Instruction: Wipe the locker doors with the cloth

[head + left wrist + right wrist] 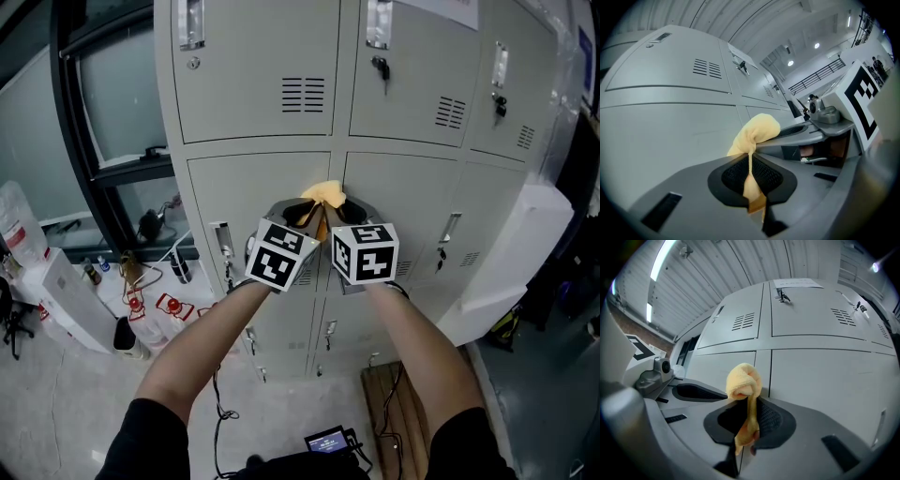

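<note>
grippers meet side by side before a bank of pale grey metal locker doors (262,94), with both of the person's bare forearms reaching forward from the bottom of the head view. the left gripper (752,180) has its jaws closed hard on a thin tail of the soft yellow cloth (323,194), and the strip runs down between its black ribbed pads (768,176). the right gripper (747,423) is clamped the same way on another tail of that cloth, its jaws parted only by the thickness of the fabric.

beyond both sets of jaw tips the rest of the cloth bulges out as one rounded, bunched wad. it sits at the vertical seam between two middle-row doors, close to their top edges and just below the horizontal gap under the upper row. whether the wad actually presses on the metal cannot be told.

on the upper doors are dark slotted vents (303,95), and a small key (381,67) hangs in a lock near one door's left edge. a brown wooden board (394,403) lies on the floor at the foot of the lockers.
</note>
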`<control>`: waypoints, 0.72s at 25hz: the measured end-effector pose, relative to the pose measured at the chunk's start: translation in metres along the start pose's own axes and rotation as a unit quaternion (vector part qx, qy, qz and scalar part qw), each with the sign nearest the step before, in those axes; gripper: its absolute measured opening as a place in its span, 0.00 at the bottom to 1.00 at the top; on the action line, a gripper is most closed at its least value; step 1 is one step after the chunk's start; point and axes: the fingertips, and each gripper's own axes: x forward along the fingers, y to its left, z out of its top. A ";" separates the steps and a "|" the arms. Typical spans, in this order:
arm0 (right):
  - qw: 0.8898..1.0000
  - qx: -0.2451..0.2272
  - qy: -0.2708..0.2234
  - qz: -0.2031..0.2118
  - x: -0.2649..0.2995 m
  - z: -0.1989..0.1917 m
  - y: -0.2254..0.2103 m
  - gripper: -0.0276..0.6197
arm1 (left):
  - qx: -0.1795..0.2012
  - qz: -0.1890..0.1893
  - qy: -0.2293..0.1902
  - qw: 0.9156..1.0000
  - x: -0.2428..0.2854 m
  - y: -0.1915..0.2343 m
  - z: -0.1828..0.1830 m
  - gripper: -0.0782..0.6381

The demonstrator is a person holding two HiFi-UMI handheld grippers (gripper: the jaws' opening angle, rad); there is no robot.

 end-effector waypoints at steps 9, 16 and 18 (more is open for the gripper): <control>1.000 -0.006 0.008 -0.006 -0.001 0.000 0.001 0.15 | -0.001 -0.007 -0.001 1.000 -0.001 -0.001 0.000 0.16; 1.000 -0.005 0.012 -0.002 -0.008 0.002 0.015 0.15 | -0.011 -0.007 0.000 1.000 -0.017 -0.001 0.000 0.16; 1.000 0.001 0.010 0.007 -0.010 0.003 0.023 0.15 | -0.011 -0.005 -0.001 1.000 -0.025 0.001 -0.001 0.16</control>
